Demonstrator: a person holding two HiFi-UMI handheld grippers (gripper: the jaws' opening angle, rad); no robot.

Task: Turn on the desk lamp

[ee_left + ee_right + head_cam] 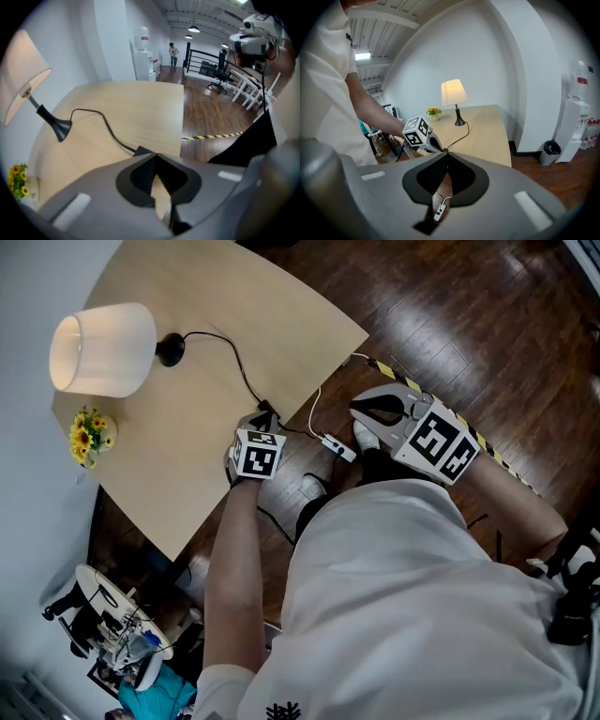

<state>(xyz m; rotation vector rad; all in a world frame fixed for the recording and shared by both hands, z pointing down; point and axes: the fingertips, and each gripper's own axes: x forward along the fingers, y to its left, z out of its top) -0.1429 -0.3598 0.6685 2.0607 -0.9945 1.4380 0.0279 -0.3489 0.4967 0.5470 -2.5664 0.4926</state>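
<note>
The desk lamp stands at the far left of the pale wooden table (234,324). Its white shade (101,348) glows, and so does the shade (453,92) in the right gripper view. A black cord runs from the black base (170,349) to a small black switch (266,410) near the table's near edge. My left gripper (263,418) is shut, its tips right at that switch (143,151); whether they touch it I cannot tell. My right gripper (356,409) is shut and empty, held over the floor off the table's right edge.
A white cable with an inline block (336,446) hangs off the table edge between the grippers. A small yellow flower pot (89,435) sits near the lamp. Yellow-black tape (487,442) crosses the dark wood floor. A water dispenser (576,122) stands by the wall.
</note>
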